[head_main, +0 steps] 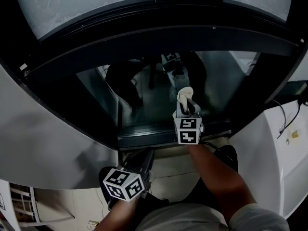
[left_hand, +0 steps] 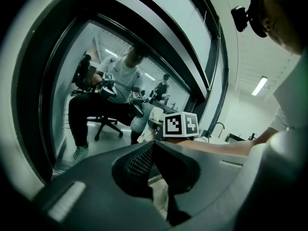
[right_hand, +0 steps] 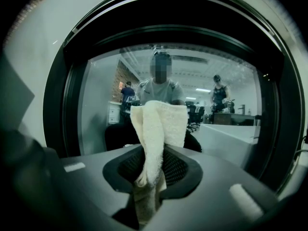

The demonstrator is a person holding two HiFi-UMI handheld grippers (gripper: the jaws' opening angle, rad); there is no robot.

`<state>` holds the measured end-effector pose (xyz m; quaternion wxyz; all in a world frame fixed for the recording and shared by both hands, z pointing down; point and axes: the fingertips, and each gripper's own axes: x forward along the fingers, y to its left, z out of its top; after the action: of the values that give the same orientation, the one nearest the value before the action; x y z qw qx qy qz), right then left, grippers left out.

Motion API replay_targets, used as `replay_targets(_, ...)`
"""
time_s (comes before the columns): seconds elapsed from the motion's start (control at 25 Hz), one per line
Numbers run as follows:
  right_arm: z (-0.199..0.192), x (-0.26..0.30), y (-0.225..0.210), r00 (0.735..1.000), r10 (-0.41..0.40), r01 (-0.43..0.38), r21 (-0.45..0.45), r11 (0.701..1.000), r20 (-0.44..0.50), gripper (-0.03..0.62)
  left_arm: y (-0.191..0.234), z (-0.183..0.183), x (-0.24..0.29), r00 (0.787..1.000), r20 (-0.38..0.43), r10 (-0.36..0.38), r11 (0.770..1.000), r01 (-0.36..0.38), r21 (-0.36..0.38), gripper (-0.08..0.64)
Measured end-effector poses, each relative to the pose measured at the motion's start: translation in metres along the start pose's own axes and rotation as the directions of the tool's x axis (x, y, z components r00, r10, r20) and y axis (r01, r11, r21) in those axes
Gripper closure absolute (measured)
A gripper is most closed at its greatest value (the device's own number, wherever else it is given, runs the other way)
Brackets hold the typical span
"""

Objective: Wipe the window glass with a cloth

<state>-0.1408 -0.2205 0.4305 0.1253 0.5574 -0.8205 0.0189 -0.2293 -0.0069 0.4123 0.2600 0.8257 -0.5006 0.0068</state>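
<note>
tools [head_main: 147, 152] [head_main: 188, 107]: 2 | cloth [head_main: 184, 95]: 1 | window glass [head_main: 144, 97]: 1

Cloth [head_main: 185, 96] before window glass [head_main: 226, 81]

Dark window frame [head_main: 159, 32] set in white wall [head_main: 43, 129]; window glass [head_main: 221, 81] dim; office chair [left_hand: 83, 76], brick wall [right_hand: 120, 79] and white counter [right_hand: 226, 134] seen in it; pale floor [head_main: 178, 170] seen below sill; ceiling strip light [left_hand: 259, 85] lit.
</note>
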Motion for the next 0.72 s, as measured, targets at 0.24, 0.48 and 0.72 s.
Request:
replay_targets(0.24,0.0,0.0,0.001,1.0,0.02,-0.02,-0.016,1.0,0.01,0.508,-0.002,-0.004,0.008,1.0,-0.019,-0.006,1.0,0.006,0.006,0.543)
replay_targets(0.48,0.0,0.0,0.0,0.998,0.059,-0.059,-0.017,0.998,0.003,0.509,-0.007,-0.004,0.017,0.999,-0.035,-0.013,1.0,0.014,0.02,0.543)
replay_targets(0.72,-0.002,-0.001,-0.002,0.99,0.142,-0.143,-0.017,0.99,-0.024,0.508,-0.017,-0.003,0.032,0.999,-0.042,-0.03,0.999,0.031,0.033,0.543)
